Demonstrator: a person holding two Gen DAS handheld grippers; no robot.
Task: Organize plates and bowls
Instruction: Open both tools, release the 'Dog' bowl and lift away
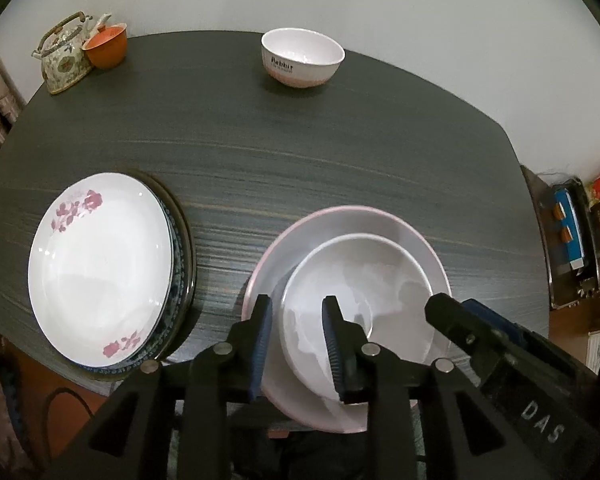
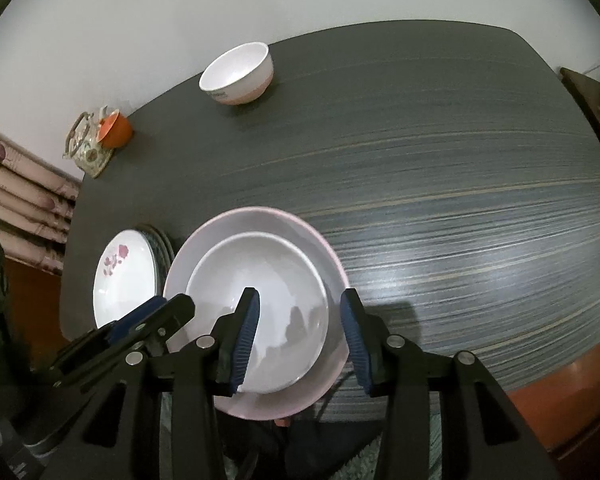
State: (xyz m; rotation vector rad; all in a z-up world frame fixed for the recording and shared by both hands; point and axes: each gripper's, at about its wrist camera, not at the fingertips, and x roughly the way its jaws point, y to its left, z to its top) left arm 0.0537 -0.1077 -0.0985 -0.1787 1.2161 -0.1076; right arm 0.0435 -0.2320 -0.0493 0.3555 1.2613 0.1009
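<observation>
A plain white bowl [image 1: 372,280] [image 2: 260,276] sits inside a wider pale pink dish [image 1: 340,216] [image 2: 260,216] at the near edge of the dark table [image 1: 260,140]. My left gripper [image 1: 297,304] is open and straddles the bowl's left rim, one finger over the pink dish and one inside the bowl. My right gripper [image 2: 300,294] is open wide across the right rims of the bowl and dish. To the left lies a white plate with pink flowers [image 1: 100,264] [image 2: 120,280] on top of blue-patterned plates. A white bowl with "Rabbit" lettering [image 1: 302,58] [image 2: 238,74] stands far back.
A floral teapot [image 1: 62,60] [image 2: 86,148] and an orange cup [image 1: 106,46] [image 2: 116,130] stand at the far left corner. The wall runs behind the table. Cluttered shelves [image 1: 572,232] stand off the right edge. The pink dish overhangs the near edge.
</observation>
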